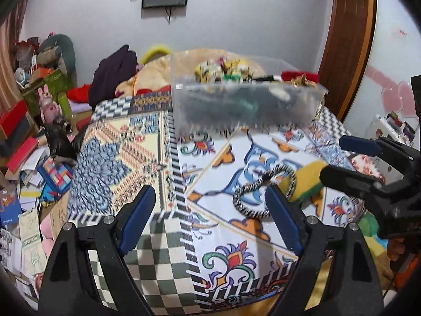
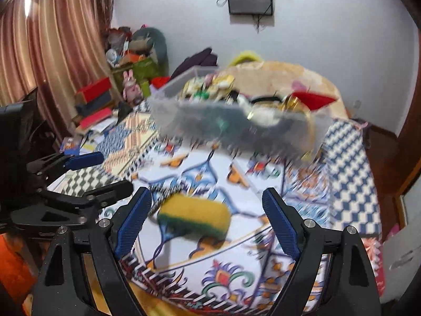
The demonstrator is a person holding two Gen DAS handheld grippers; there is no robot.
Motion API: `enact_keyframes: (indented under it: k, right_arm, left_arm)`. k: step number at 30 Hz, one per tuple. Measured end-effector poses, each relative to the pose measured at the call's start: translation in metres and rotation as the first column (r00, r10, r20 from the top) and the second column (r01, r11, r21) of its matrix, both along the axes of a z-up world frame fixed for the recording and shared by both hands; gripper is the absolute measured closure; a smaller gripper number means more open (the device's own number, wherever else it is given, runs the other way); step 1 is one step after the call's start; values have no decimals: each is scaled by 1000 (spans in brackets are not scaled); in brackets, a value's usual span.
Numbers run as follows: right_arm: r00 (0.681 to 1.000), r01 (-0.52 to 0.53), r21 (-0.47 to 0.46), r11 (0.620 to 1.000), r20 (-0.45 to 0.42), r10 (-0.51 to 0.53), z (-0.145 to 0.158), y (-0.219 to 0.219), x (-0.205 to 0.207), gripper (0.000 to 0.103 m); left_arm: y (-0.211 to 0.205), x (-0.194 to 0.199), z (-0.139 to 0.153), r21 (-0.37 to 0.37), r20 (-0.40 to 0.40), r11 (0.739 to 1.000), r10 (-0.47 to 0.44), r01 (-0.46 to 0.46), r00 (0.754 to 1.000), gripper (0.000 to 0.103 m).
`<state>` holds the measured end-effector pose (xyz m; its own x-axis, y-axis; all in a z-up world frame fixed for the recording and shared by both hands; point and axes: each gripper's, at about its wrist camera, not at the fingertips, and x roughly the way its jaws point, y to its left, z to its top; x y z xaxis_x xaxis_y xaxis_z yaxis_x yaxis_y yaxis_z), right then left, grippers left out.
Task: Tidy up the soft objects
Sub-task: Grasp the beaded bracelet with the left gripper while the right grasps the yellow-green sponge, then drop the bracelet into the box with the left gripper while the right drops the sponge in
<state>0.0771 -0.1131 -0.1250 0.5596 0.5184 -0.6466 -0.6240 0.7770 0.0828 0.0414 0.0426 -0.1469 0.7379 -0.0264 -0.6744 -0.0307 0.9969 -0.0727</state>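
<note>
**Mira:** Patterned cloth (image 1: pixel 147 142) covers the whole bed surface, checks and flower motifs side by side.

**Jon:** And the next biggest thing?

**Mira:** That clear plastic bin (image 1: pixel 244 105) at the far end of the cloth, blurred, crammed with dark and coloured soft bits.

**Jon:** What about the two tools?

**Mira:** The left gripper (image 1: pixel 210 208) hangs over the cloth with its jaws spread wide and nothing between the blue pads. The right gripper (image 2: pixel 208 213) is just as wide apart, also gripping nothing.

**Jon:** Where's the sponge?

**Mira:** The yellow-and-green sponge (image 2: pixel 194 217) lies on the cloth ahead of the right gripper, framed between its fingers but untouched by them.

**Jon:** Anything smaller?

**Mira:** A black-and-white striped hair tie (image 1: pixel 260 192) lies on the cloth just beside the sponge, near the left gripper's right finger (image 1: pixel 282 223). Whether they touch, I can't tell.
</note>
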Motion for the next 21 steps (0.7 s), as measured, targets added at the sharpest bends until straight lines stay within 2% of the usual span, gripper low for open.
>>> enact_keyframes:
  k: [4,8,9,10,11,12,14,15,18,21]
  right_arm:
    - [999,-15,-12,1000,-45,14,-15,5,3,19]
    - [996,-23,-3,1000,-84,23,-23,6,5,19]
    - [995,-25,2,1000,-93,25,-25,6,5,22]
    - [995,-29,5,1000,-100,29,-27,5,6,25]
    - [994,-34,10,999,-108,35,-28,5,7,31]
    - [993,-39,19,999,-114,41,-29,5,7,36]
    - [992,-45,36,998,-118,49,-30,4,6,40]
    - [993,-41,32,999,-107,44,-30,4,6,42]
    - [997,-29,18,999,-77,30,-28,3,4,47]
    - [998,-14,18,1000,-58,15,-23,-1,4,48]
  left_arm:
    - [-3,5,-9,0,-16,1000,-13,13,1000,26]
    - [-7,14,-20,-33,-61,998,-51,49,997,46]
    - [-8,15,-22,-40,-69,998,-58,55,996,51]
    - [-10,14,-22,-29,-58,998,-55,53,997,52]
    - [-12,14,-23,-20,-56,998,-59,58,997,56]
    - [-14,13,-23,-9,-51,998,-63,62,997,65]
    - [-16,13,-23,6,-48,997,-72,72,996,74]
    - [-17,13,-23,12,-47,997,-73,74,996,82]
    - [-14,12,-23,6,-43,997,-74,75,996,94]
    - [-13,11,-21,8,-37,997,-73,74,997,95]
